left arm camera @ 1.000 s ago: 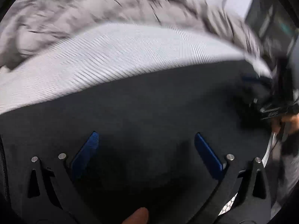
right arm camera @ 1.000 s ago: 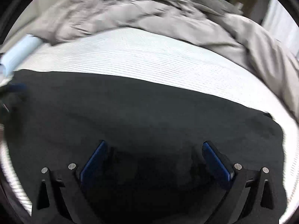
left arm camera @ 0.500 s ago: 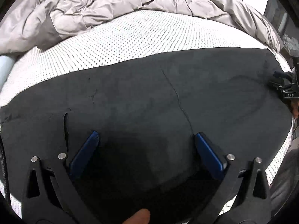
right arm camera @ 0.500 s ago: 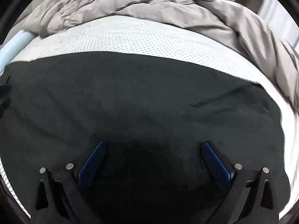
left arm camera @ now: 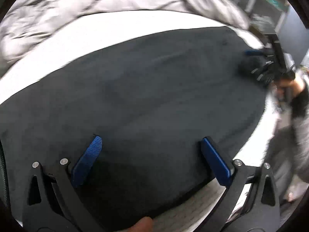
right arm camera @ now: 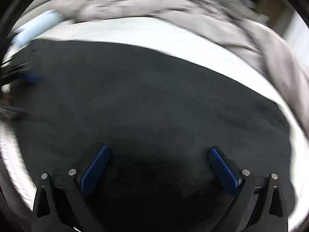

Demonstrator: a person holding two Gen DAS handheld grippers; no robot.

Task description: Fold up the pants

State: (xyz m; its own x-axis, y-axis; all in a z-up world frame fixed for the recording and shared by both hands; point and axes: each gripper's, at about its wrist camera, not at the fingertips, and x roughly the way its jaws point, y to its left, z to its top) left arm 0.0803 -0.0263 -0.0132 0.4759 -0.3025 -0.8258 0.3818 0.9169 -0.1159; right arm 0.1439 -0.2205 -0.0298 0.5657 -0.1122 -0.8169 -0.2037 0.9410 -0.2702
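Honestly both views are smeared with motion blur, so fine detail is mostly gone. The black pants [left arm camera: 144, 96] lie spread flat across the white mattress [left arm camera: 119, 27], with a crumpled grey duvet [left arm camera: 77, 3] bunched along the far side. The left gripper [left arm camera: 150, 147] hangs over the cloth with its blue fingers wide apart, nothing between them. Same for the right gripper [right arm camera: 158, 154]: spread wide, empty, over the pants. Creases and seams are too blurred to make out, and the near edge is cut off.
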